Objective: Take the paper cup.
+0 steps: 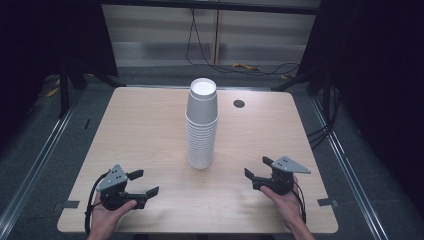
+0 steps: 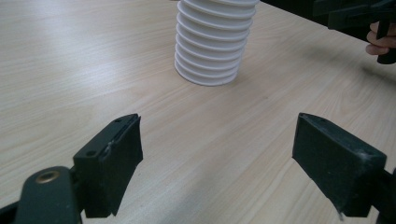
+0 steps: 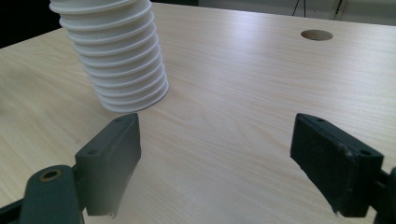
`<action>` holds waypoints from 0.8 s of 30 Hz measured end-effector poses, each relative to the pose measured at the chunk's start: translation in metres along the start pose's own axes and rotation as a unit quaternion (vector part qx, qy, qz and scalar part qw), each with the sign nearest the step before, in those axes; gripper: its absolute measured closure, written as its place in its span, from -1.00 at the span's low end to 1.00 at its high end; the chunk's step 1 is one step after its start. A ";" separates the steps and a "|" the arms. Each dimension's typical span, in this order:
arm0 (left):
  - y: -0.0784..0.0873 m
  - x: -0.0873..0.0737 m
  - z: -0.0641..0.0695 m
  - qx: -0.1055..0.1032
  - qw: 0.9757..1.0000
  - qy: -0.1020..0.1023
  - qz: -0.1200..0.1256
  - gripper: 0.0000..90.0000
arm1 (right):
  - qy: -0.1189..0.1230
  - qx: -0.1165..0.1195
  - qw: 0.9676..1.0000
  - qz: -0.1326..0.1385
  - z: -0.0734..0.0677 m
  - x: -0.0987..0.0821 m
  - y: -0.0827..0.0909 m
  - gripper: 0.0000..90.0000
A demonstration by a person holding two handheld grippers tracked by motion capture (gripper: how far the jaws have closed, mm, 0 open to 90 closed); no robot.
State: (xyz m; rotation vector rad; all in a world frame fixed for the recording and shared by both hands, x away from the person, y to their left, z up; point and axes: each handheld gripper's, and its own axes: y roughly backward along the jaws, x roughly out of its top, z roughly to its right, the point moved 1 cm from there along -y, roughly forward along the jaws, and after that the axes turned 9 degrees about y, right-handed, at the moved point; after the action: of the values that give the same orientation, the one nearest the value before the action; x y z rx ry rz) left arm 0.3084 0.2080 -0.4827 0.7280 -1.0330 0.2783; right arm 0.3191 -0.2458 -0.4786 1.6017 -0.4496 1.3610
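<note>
Bare table (image 1: 150, 130) is left on both sides of the upside-down paper cup stack (image 1: 202, 125), the sole obstacle, standing mid-table between the left gripper (image 1: 142, 182) and right gripper (image 1: 257, 167).

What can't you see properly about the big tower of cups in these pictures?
- The top of the stack of cups: the left tool's view cuts it off at the upper edge.
- The same in the right tool's view: only the lower rims show.
- How many cups there are: in the high view the rims are too small and close to count.
- Whether anything sits under the upside-down stack: its own walls hide that.
</note>
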 end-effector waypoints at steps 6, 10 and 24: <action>0.000 0.000 0.000 -0.004 1.000 0.001 0.002 -0.65 | 0.007 0.009 1.000 0.006 -0.002 0.002 0.001 -0.66; 0.000 0.000 0.000 -0.008 1.000 0.001 0.002 -0.65 | 0.005 0.016 1.000 0.009 0.000 0.003 0.002 -0.66; 0.002 -0.002 0.000 -0.015 1.000 0.001 0.003 -0.65 | 0.002 0.042 0.999 0.015 -0.002 0.006 0.001 -0.66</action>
State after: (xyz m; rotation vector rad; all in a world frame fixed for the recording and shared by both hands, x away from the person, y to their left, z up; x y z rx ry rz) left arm 0.3065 0.2098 -0.4832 0.6984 -1.0360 0.2674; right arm 0.3187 -0.2429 -0.4730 1.6666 -0.4203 1.4203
